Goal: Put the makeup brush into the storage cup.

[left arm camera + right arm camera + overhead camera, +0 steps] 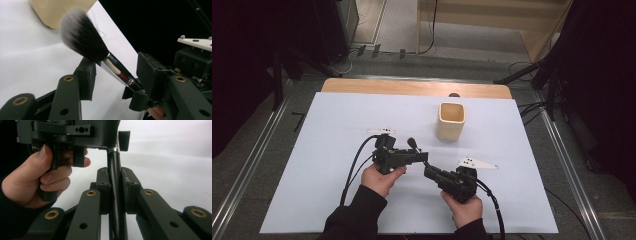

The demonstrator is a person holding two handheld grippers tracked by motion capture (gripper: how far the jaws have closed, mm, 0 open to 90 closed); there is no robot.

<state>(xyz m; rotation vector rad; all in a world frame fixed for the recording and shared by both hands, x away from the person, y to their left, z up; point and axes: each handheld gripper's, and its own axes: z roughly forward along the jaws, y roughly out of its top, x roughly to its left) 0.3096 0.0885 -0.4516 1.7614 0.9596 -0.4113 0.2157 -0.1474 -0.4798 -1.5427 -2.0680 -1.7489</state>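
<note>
A makeup brush with a black handle [115,202], a chrome ferrule [116,70] and a dark, white-tipped head [81,37] is held tilted up off the table. My right gripper [115,180] is shut on the handle. My left gripper [117,72] is open, its pads [86,76] standing on either side of the ferrule with a gap. In the high view the two grippers meet mid-table, left gripper [422,156] above right gripper [430,173], with the brush head [412,143] poking up. A beige square cup [451,121] stands upright behind them.
A white sheet [312,165] covers the table, with a wooden strip [412,87] at its far edge. The cup [57,12] is just beyond the brush head in the left gripper view. A hand [37,177] grips the left gripper's handle. Cables [354,165] trail toward the person.
</note>
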